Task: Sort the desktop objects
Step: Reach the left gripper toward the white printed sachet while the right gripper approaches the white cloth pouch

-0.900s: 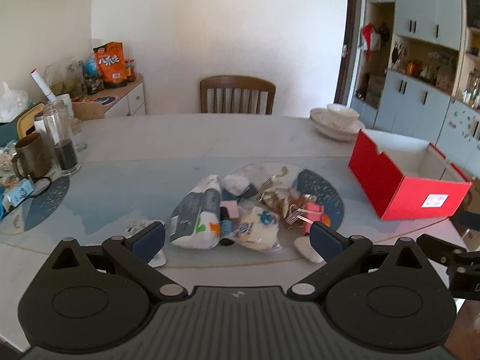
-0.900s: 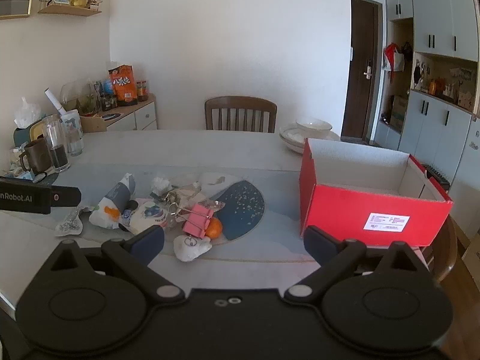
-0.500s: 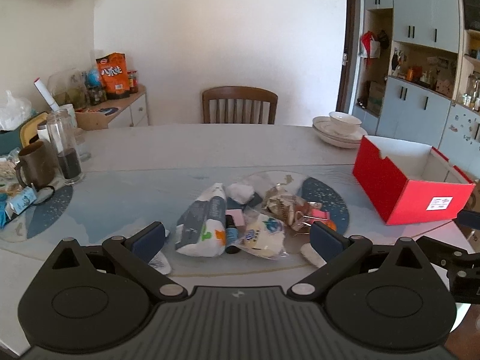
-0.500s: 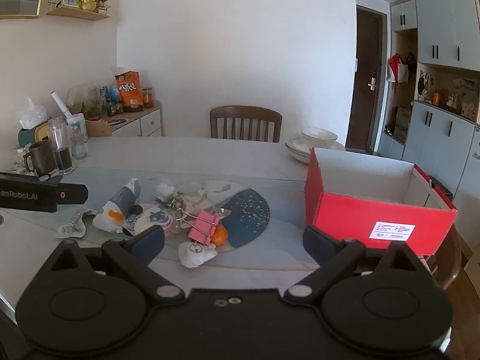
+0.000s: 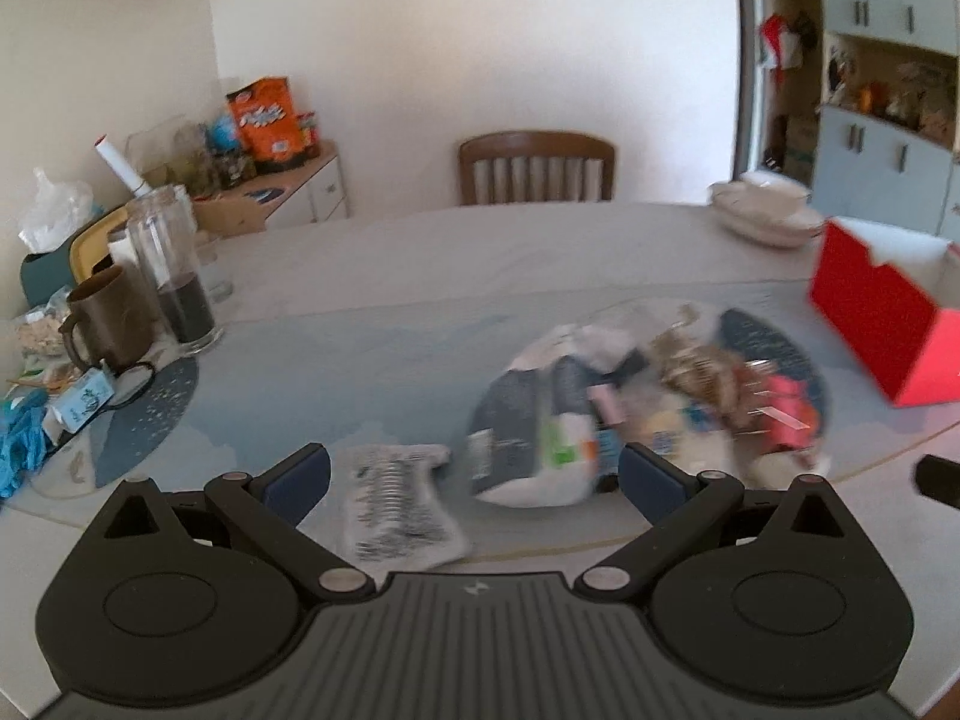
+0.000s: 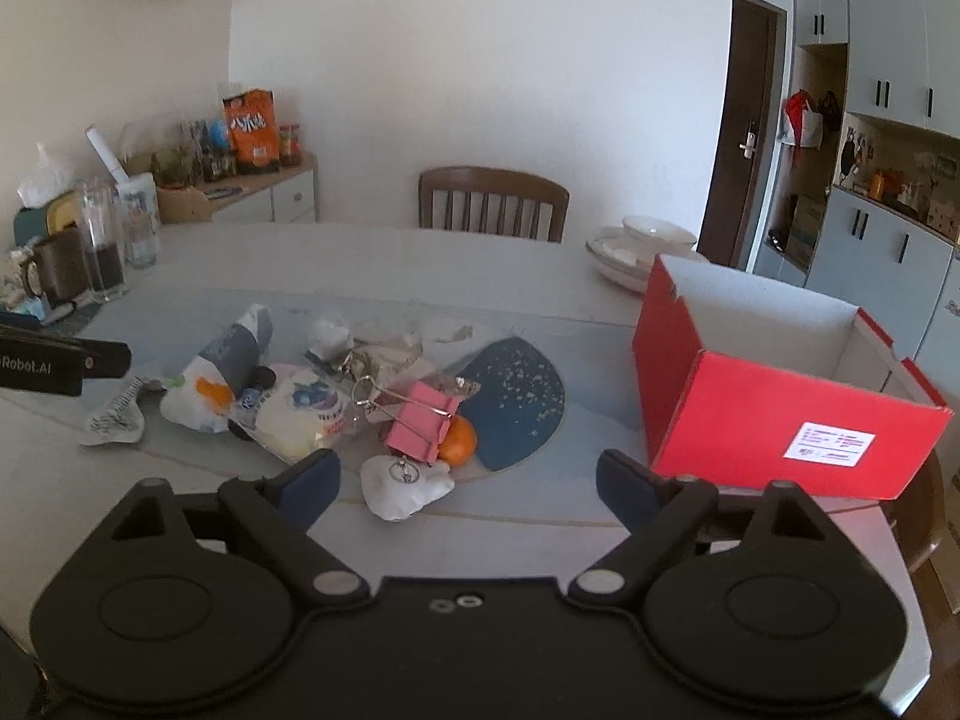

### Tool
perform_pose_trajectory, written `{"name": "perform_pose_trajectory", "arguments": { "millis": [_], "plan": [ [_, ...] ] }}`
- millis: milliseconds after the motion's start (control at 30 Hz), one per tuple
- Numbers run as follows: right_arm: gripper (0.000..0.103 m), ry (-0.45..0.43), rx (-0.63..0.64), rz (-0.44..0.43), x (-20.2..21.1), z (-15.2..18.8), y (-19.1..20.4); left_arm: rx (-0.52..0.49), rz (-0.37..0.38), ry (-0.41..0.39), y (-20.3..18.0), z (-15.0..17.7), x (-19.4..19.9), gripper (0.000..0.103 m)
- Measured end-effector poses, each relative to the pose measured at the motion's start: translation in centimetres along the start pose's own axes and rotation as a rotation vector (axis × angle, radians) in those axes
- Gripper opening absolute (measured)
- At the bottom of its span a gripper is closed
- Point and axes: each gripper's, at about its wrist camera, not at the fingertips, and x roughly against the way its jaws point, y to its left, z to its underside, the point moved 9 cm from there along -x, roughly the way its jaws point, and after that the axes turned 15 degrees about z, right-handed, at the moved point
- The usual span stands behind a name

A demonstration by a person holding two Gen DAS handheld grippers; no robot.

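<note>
Both sets of jaws are spread wide with nothing in them, left gripper and right gripper. The stuff to sort is one tangled pile mid-frame on the table, with the red box empty at right. My worry: grab the pink binder clip and the orange touching it rolls off. Slick table, cluttered dining room, chair behind.

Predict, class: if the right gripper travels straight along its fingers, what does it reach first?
Probably the white pouch, lying between the open right gripper fingers, just before the pink binder clip; depth is uncertain.
</note>
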Motion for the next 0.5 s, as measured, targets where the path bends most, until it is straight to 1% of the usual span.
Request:
{"name": "perform_pose_trajectory", "arguments": {
  "millis": [100,167,233,400,467,500],
  "plan": [
    [0.091,0.021,-0.007,0.008,-1.1,0.0,0.9,0.023,-0.015,0.029,2.3,0.2,-1.6,0.102],
    [0.088,0.034,0.000,0.018,-1.9,0.0,1.4,0.031,-0.024,0.045,3.6,0.3,-2.5,0.102],
    [0.085,0.052,0.002,0.029,-2.7,0.1,1.9,0.017,-0.034,0.053,4.6,0.2,-3.3,0.102],
    [0.084,0.108,-0.023,0.056,-5.0,0.6,2.8,0.010,-0.024,0.102,6.0,0.8,-5.6,0.102],
    [0.082,0.128,-0.028,0.064,-5.8,0.8,3.1,0.035,-0.010,0.128,6.9,1.1,-6.4,0.100],
    [0.082,0.135,-0.029,0.065,-6.1,0.9,3.3,0.049,-0.005,0.145,7.3,1.3,-6.9,0.096]
  ]
}}
